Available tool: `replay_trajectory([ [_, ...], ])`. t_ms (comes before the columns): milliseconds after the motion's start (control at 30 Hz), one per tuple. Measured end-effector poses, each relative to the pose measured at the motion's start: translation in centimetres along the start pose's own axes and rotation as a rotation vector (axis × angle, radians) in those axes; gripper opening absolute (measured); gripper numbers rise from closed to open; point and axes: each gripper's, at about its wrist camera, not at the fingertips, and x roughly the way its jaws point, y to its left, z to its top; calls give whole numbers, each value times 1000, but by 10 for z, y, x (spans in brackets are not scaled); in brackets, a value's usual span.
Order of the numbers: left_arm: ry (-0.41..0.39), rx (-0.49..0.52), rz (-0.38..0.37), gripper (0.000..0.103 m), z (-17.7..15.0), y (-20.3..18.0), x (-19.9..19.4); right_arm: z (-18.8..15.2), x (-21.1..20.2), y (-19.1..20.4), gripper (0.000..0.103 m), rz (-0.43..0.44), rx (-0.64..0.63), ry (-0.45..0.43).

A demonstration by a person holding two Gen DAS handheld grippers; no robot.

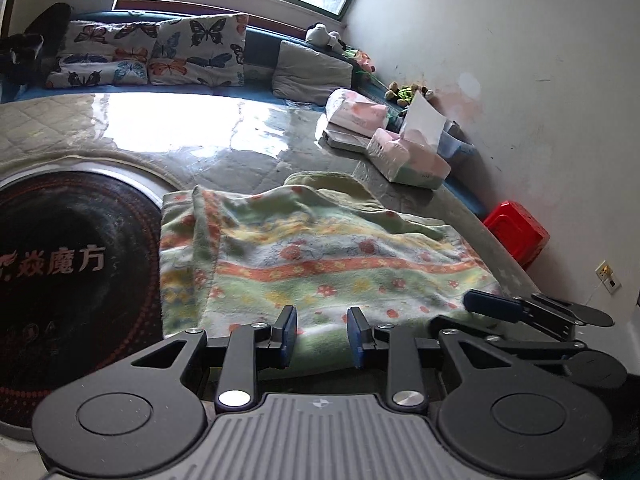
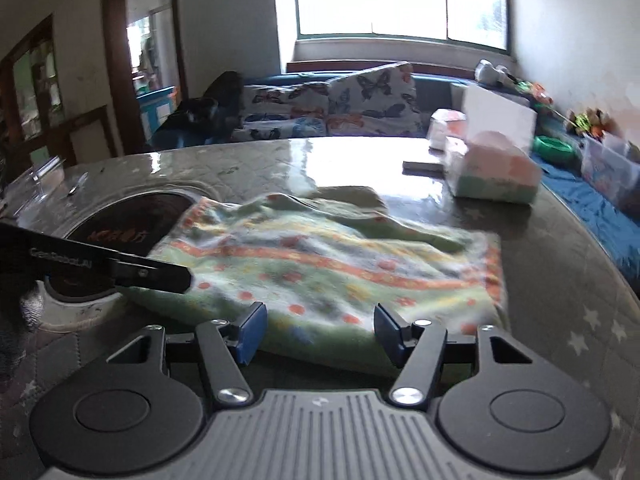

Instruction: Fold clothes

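While both my jaws gape empty, the floral cloth point(image 1: 304, 252) lies rumpled.
My left gripper point(image 1: 322, 334) and right gripper point(image 2: 318, 330) face its six-o'clock hem on the worktop point(image 2: 560, 280), likely to pinch it.

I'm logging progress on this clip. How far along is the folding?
Done: the towel lies on the table already doubled, though rumpled. In hand: nothing; the left gripper and right gripper are both open at its near edge. Left: grip, fold again, smooth.
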Motion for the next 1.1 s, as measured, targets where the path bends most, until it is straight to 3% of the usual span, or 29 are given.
replay_trajectory([
  [133,-1,-15,4,30,-3,5,-1,-8,0,-15,61,-24,49,19],
  [367,-4,-28,9,30,-4,6,-3,0,-6,-41,61,-64,105,-39],
  [533,-6,-37,10,30,-4,9,-4,-6,2,-60,59,-38,196,-2],
  [733,-20,-55,24,31,-2,12,-8,1,-3,-51,61,-51,170,-33],
  [900,-18,-64,31,31,-4,16,-9,-3,10,-56,62,-50,203,-8],
  [1000,-18,-56,28,36,-4,15,-12,-3,3,-51,68,-59,181,-22],
  [1100,-17,-39,33,46,-5,10,-13,-4,-2,-48,80,-58,168,-26],
])
